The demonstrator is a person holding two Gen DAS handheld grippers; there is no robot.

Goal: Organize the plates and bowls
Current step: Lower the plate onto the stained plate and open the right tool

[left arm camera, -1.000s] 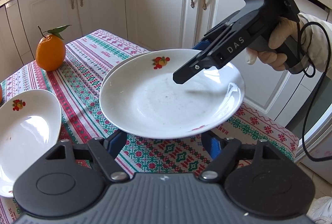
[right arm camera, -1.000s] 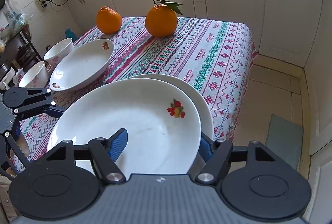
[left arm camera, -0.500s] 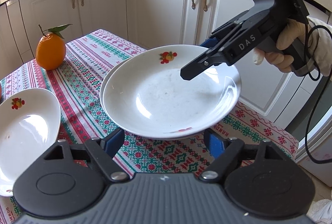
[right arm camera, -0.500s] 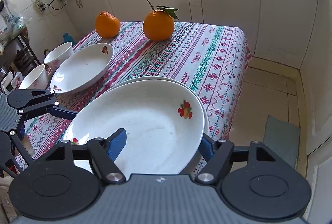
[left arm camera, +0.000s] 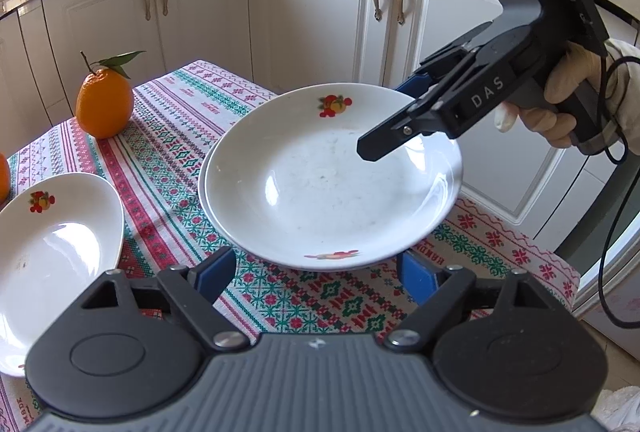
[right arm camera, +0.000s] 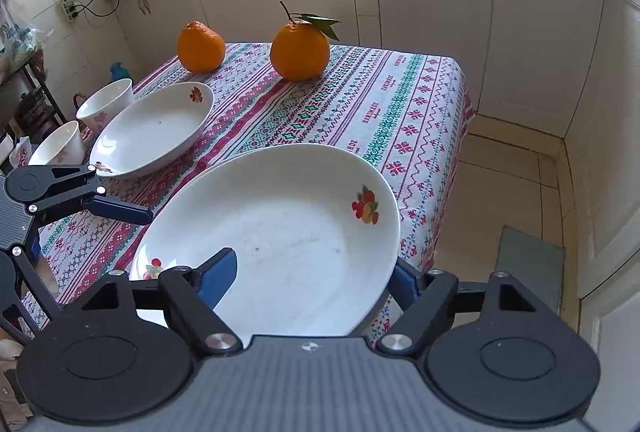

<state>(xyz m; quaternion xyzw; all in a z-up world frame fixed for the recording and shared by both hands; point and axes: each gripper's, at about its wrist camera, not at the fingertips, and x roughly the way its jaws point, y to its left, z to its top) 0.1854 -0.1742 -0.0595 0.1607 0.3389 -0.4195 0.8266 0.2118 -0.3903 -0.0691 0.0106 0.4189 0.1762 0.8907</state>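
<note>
A white plate [left arm camera: 332, 175] with fruit prints lies nested on a second plate whose rim [left arm camera: 203, 187] shows at its left, on the patterned tablecloth. My left gripper [left arm camera: 316, 276] straddles the plate's near rim. Its jaws are opening and the pads stand clear of the plate. My right gripper [right arm camera: 312, 280] sits at the opposite rim of the same plate [right arm camera: 272, 232], one pad over the inside and one outside. Its jaws are opening too, with no pad pressing. In the left wrist view the right gripper [left arm camera: 390, 115] hangs over the plate's far right side.
Another white plate [right arm camera: 152, 127] lies to the left, with two white bowls [right arm camera: 108, 103] [right arm camera: 60, 145] beyond it. Two oranges [right arm camera: 300, 49] [right arm camera: 200, 45] stand at the table's far end. The tablecloth [left arm camera: 180, 135] drops off at the table's edge just right of the stacked plates. White cabinets surround the table.
The top plate has settled down and now sits centred on the lower plate. Both grippers' jaws have spread wider, and the right gripper has drawn back slightly.
</note>
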